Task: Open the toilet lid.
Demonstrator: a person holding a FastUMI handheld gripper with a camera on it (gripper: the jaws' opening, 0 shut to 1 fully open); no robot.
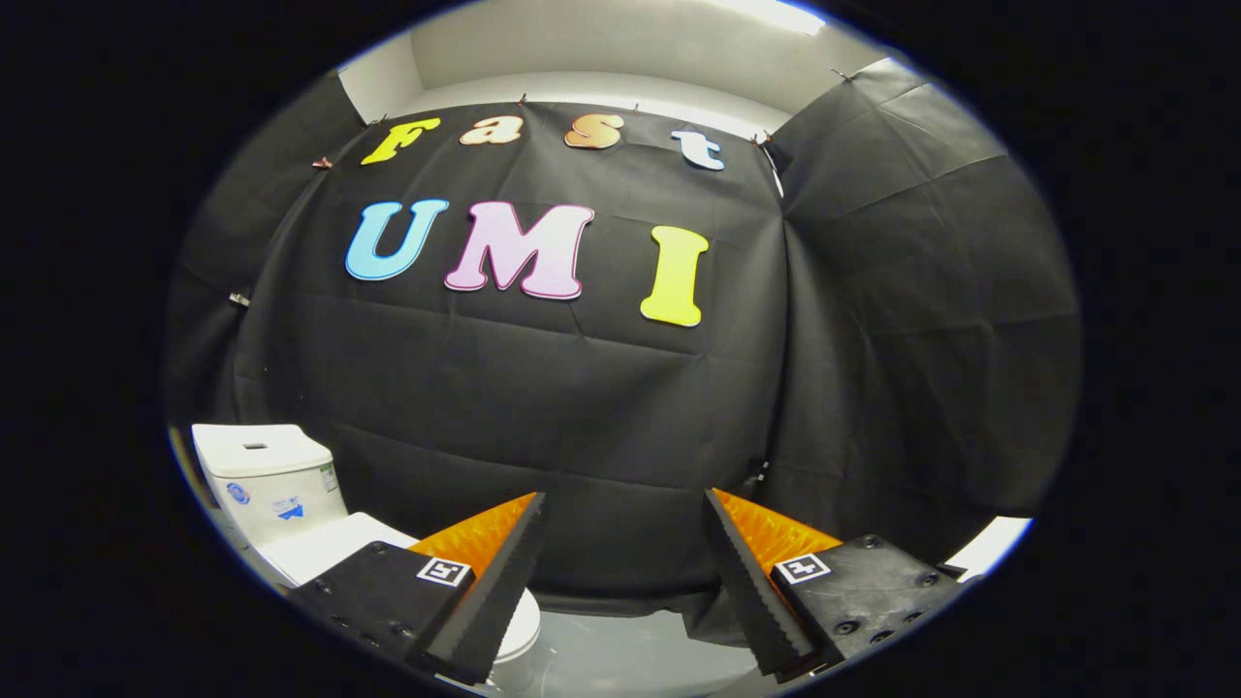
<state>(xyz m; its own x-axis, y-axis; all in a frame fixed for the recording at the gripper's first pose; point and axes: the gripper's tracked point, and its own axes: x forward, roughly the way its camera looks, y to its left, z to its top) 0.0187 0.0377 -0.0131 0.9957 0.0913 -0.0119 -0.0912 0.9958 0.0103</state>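
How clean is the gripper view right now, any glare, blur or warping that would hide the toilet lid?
Gripper view: sharp, no motion blur. Fisheye bends the cloth wall and tilts the toilet tank. A ceiling light is blown out overhead, well away from the toilet. The closed lid is evenly lit, partly covered by one finger. The gripper is open, holding nothing.

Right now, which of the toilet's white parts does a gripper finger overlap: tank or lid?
The closed lid; the open gripper has one finger across it, while the tank stands behind, clear.
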